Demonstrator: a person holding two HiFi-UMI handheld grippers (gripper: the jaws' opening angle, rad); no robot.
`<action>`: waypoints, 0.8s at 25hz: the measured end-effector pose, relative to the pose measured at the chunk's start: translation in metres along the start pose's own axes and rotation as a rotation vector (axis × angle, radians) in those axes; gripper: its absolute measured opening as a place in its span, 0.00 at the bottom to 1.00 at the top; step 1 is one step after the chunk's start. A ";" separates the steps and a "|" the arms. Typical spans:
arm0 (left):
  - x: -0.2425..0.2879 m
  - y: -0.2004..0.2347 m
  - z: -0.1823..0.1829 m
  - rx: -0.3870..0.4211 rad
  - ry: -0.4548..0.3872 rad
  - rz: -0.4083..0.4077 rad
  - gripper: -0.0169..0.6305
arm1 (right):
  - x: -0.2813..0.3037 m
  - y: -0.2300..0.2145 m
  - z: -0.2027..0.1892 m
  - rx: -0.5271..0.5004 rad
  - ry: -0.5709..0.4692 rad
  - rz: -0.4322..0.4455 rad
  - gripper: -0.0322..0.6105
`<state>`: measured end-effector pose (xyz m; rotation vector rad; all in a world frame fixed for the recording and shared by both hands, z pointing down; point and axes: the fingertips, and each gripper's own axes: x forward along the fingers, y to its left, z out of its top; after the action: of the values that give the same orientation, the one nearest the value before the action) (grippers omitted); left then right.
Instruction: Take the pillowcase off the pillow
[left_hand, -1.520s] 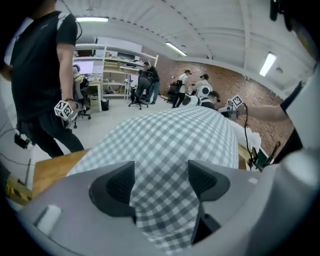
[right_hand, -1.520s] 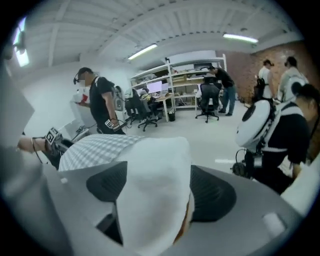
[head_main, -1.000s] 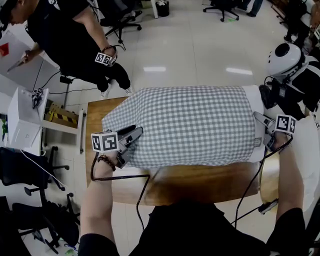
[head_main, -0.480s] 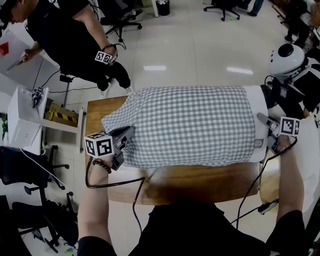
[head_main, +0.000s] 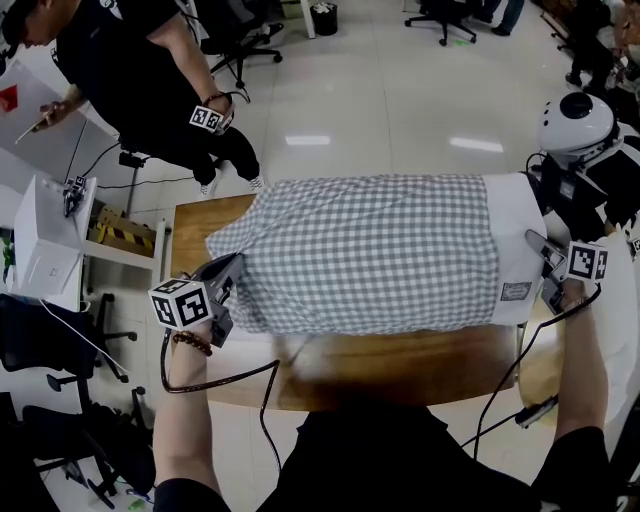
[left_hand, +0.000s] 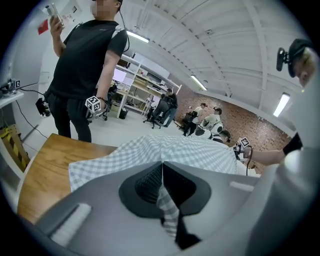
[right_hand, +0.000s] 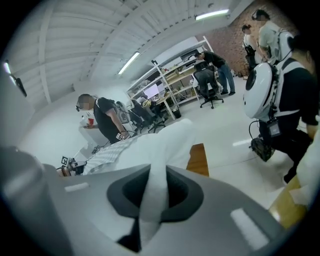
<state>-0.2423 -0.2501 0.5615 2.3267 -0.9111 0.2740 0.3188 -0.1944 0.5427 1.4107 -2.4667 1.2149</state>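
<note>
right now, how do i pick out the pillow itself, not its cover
A long cushion shape stretches over the wooden table, mostly inside a grey-and-white checked pillowcase. The pillow is the plain white end poking out at the head view's right, pinched by the right gripper; it alone has no check pattern.

Ceiling strip lamps (left_hand: 201, 82) flood the room with bright, even light, leaving two glare patches on the glossy floor (head_main: 380, 90). The pillowcase (head_main: 370, 250) throws a soft, smeared shadow along the near edge of the surface (head_main: 420, 365). Wide-angle distortion bends every frame's edges; gripper-view corners vignette black, their foregrounds out of focus.
</note>
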 end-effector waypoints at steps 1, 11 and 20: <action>-0.002 0.003 -0.001 -0.005 -0.005 0.008 0.04 | -0.004 -0.008 -0.002 0.014 0.002 -0.049 0.10; -0.041 0.028 0.013 -0.040 -0.066 0.054 0.04 | -0.022 0.005 0.014 -0.039 -0.009 -0.131 0.10; -0.048 0.013 0.004 -0.063 -0.079 0.062 0.04 | -0.046 -0.015 0.004 -0.022 -0.016 -0.187 0.10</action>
<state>-0.2865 -0.2338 0.5455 2.2676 -1.0176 0.1772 0.3577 -0.1687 0.5306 1.6085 -2.2884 1.1387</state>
